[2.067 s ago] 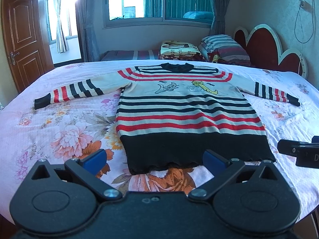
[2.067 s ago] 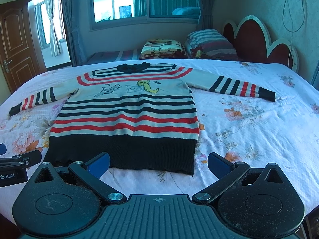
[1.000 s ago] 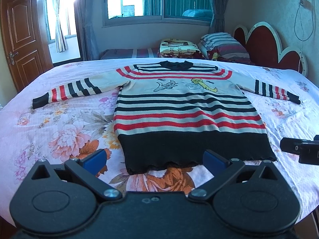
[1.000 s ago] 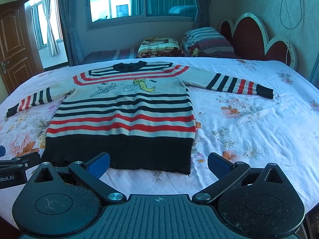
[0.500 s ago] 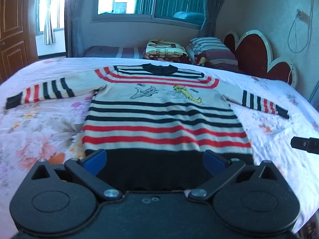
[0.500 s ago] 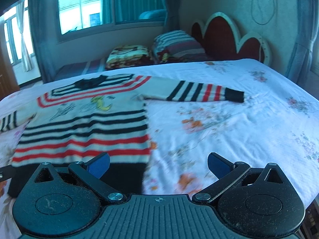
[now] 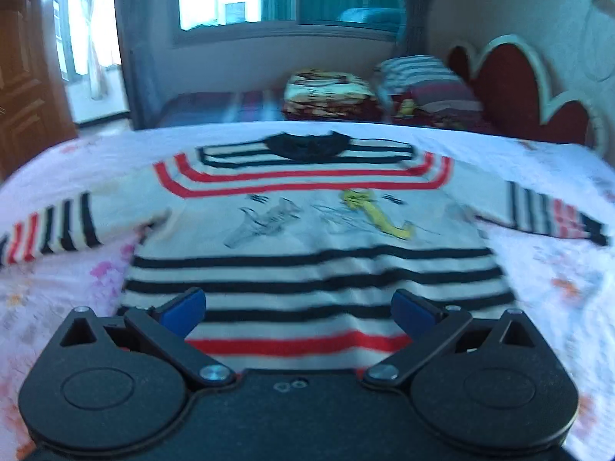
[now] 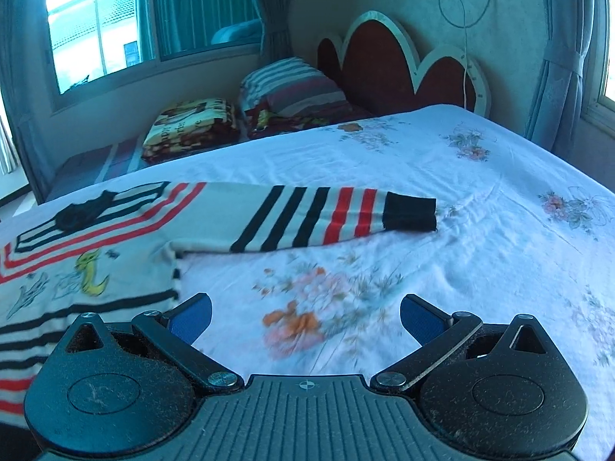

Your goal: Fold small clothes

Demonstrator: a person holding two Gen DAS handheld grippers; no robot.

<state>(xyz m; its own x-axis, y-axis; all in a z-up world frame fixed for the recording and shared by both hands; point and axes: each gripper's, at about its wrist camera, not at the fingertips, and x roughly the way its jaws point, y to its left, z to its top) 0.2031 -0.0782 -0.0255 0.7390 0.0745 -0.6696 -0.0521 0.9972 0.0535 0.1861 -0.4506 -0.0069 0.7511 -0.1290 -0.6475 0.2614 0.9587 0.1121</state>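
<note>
Bedroom, floral-sheeted bed (image 8: 480, 199): striped sweater (image 7: 307, 238) lay flat, sleeves spread; left gripper (image 7: 298, 309) and right gripper (image 8: 305, 313) hovered, fingers apart, empty; sleeve (image 8: 307, 213) best pinched at cuff, folded inward.

The bed (image 8: 480, 176) lies bare across the right half of the right wrist view, with flat floral sheet open to passage. The sweater (image 7: 307, 223) covers the middle of the left wrist view, its sleeve (image 8: 307, 215) stretched across the centre of the right wrist view. Pillows (image 8: 292, 84), a folded blanket (image 8: 188, 123) and the headboard (image 8: 403, 61) close off the upper part of the frame.
</note>
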